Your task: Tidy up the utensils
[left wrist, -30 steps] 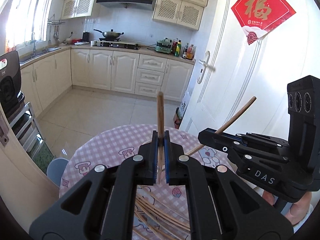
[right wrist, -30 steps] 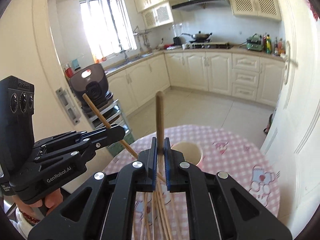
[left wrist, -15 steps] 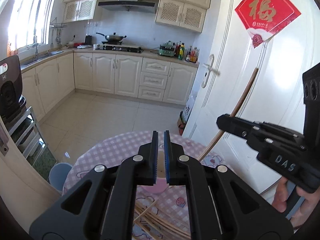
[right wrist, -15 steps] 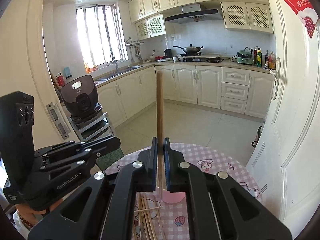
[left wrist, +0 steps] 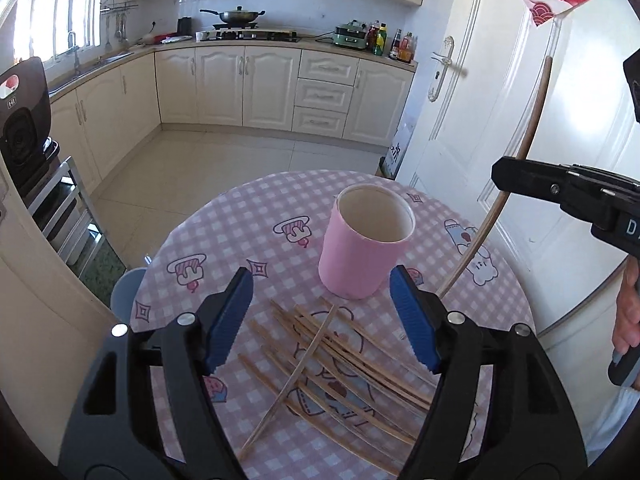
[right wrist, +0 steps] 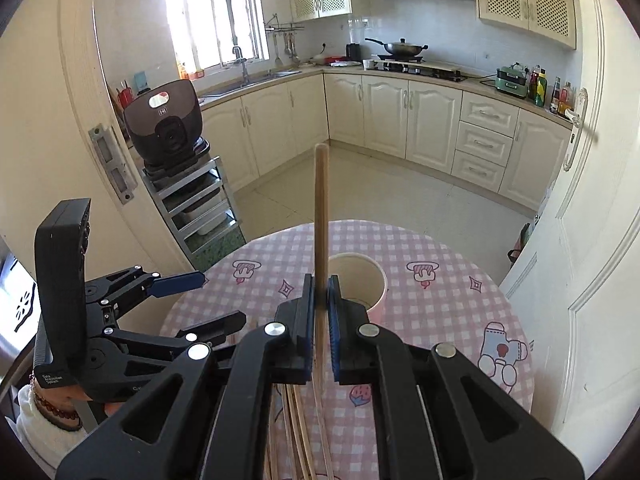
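A pink cup (left wrist: pixel 366 246) stands upright on the round pink-checked table (left wrist: pixel 248 220); it also shows in the right wrist view (right wrist: pixel 370 280). Several wooden chopsticks (left wrist: pixel 340 356) lie loose on the cloth in front of the cup. My left gripper (left wrist: pixel 322 316) is open and empty above the chopsticks, just short of the cup; it shows in the right wrist view (right wrist: pixel 212 300) too. My right gripper (right wrist: pixel 320 312) is shut on one upright chopstick (right wrist: pixel 321 208), held above the table right of the cup (left wrist: pixel 516 168).
The table's edge curves close behind the cup, with tiled kitchen floor (left wrist: pixel 224 160) beyond. A white door (left wrist: pixel 480 120) stands right of the table. A metal rack with a black appliance (right wrist: pixel 168 128) stands left. A blue stool (left wrist: pixel 126 292) sits beside the table.
My left gripper has let go of its chopstick, which now lies across the pile, and has opened wide. My right gripper has lifted with its chopstick turning more upright.
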{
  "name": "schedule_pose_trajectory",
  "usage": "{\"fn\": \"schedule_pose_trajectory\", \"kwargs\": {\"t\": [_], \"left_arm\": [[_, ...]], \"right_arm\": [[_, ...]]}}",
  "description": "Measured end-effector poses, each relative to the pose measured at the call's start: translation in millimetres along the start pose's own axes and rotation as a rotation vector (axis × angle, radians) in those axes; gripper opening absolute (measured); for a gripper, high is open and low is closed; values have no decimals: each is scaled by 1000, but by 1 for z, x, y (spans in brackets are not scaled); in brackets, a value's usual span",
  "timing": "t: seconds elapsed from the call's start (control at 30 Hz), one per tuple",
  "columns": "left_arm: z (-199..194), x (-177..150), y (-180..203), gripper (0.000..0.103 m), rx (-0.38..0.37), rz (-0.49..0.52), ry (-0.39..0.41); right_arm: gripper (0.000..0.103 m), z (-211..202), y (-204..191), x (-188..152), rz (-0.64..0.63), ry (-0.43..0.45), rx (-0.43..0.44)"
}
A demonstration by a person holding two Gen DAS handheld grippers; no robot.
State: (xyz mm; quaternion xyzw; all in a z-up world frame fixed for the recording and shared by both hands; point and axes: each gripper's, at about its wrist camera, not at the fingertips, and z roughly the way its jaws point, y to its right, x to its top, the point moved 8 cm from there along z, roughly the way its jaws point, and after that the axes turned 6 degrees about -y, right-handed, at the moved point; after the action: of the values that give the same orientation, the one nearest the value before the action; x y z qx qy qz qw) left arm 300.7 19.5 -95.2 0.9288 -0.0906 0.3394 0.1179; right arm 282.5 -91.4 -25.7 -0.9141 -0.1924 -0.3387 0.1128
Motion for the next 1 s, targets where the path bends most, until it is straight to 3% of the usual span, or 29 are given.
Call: {"fn": "schedule_pose_trajectory", "kwargs": {"t": [0.27, 0.4, 0.6, 0.83, 1.0], "left_arm": [[-12, 3, 19, 70, -41, 40, -6], [12, -7, 23, 70, -38, 47, -79], [67, -29, 8, 56, 35, 31, -224], [116, -48, -5, 45, 77, 17, -318], [136, -56, -5, 41, 104, 37, -352]], "right_arm": [[5, -11, -2, -22, -52, -171, 43], [6, 18, -5, -40, -59, -278, 51], [6, 46, -2, -36, -1, -258, 47], [5, 82, 21, -43, 64, -306, 7], [5, 95, 29, -56, 109, -321, 47]]}}
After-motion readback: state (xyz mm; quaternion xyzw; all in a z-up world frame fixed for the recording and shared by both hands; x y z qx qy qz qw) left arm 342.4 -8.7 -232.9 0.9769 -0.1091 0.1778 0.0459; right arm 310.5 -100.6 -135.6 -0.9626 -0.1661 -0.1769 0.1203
